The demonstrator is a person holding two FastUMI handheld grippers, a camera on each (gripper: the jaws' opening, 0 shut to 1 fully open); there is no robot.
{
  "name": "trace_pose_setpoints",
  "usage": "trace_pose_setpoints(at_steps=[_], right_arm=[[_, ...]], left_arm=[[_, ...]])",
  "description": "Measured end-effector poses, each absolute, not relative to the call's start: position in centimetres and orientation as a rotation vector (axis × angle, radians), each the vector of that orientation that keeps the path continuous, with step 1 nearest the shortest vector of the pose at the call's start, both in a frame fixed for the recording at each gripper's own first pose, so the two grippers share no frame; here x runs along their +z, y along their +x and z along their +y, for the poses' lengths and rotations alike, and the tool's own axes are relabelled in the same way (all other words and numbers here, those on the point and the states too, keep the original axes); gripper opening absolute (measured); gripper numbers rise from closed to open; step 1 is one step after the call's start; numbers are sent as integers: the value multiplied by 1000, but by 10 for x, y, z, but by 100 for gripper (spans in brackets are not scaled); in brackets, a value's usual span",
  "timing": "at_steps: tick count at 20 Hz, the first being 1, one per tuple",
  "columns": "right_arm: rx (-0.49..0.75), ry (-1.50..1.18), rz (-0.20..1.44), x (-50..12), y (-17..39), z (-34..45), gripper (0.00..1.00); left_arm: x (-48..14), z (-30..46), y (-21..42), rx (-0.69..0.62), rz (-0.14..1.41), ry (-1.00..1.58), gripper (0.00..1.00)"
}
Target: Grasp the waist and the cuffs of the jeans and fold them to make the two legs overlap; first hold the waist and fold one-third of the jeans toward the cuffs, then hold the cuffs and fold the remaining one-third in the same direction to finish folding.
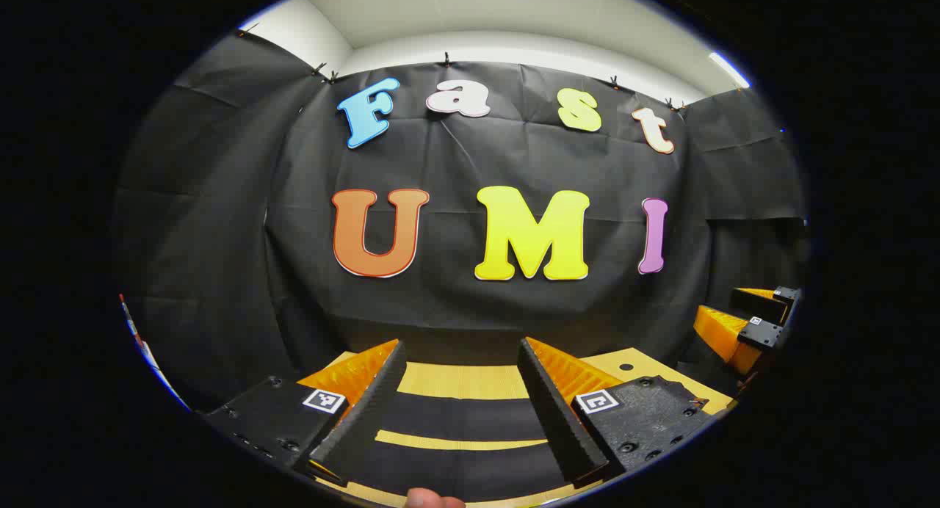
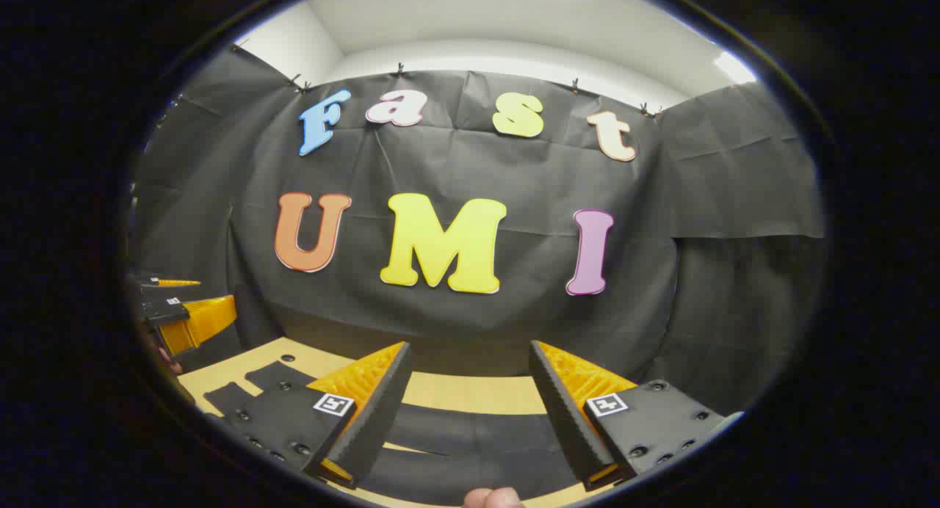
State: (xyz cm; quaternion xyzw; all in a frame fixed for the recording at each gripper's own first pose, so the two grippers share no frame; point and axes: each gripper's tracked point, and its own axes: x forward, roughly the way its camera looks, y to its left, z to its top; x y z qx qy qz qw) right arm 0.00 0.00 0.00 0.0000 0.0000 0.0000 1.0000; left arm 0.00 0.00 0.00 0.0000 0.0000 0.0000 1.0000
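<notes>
The table (image 1: 455, 380) stretches ahead of both tools, dark jeans (image 1: 463, 416) lying flat on it beneath the fingers. The left hand-held gripper (image 1: 461, 405) hangs wide open, empty; so does the right hand-held gripper (image 2: 470, 409).

Left gripper (image 1: 461, 361): level, fingers spread apart, holding nothing. Right gripper (image 2: 470, 365): level, fingers spread apart, holding nothing.

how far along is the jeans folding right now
Nothing looks done yet: the dark jeans lie spread on the yellow wooden table. Both the left gripper and right gripper are open above them, holding nothing. Every fold is left.
</notes>
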Motion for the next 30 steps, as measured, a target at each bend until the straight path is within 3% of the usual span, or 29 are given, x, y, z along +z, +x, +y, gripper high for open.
trace_pose_setpoints(at_steps=[19,30], right_arm=[[-21,17,16,-3,0,-7,99],[-108,38,131,-43,7,-75,99]], left_arm=[[-4,13,-5,-3,0,17,98],[-36,20,11,-40,83,-2,98]])
